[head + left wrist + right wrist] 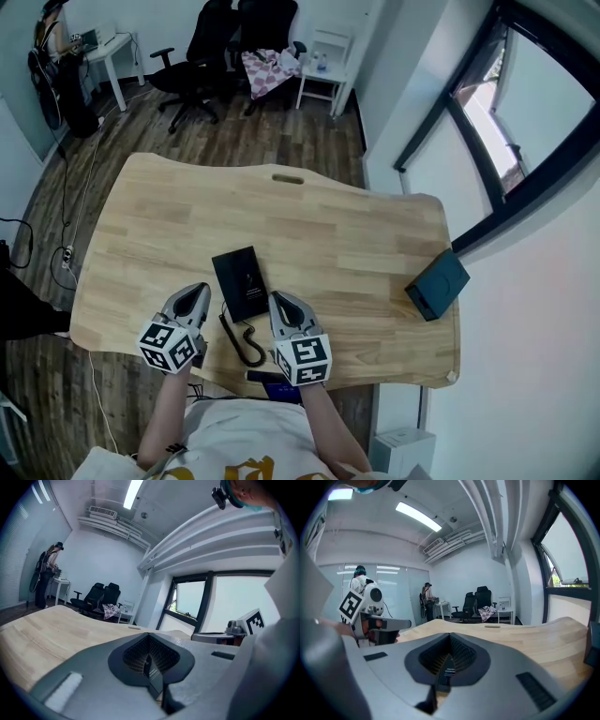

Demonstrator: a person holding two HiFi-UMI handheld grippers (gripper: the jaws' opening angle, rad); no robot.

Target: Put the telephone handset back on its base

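A flat black oblong telephone part (244, 281) lies on the wooden desk (319, 234) between my two grippers. A black cord (240, 342) curls from it toward the near edge, where a dark piece (267, 378) shows partly under my right gripper's marker cube. I cannot tell which piece is the handset. My left gripper (198, 290) (150, 662) is just left of the oblong with its jaws shut and empty. On the oblong's right, my right gripper (279, 298) (449, 662) also has its jaws together and holds nothing. Both gripper views show only a dark sliver through the slit.
A dark teal box (437, 284) sits at the desk's right edge, by the window wall. Office chairs (220, 47) and a small white table (323, 80) stand beyond the far edge. A person (56, 56) stands at a white desk at the far left.
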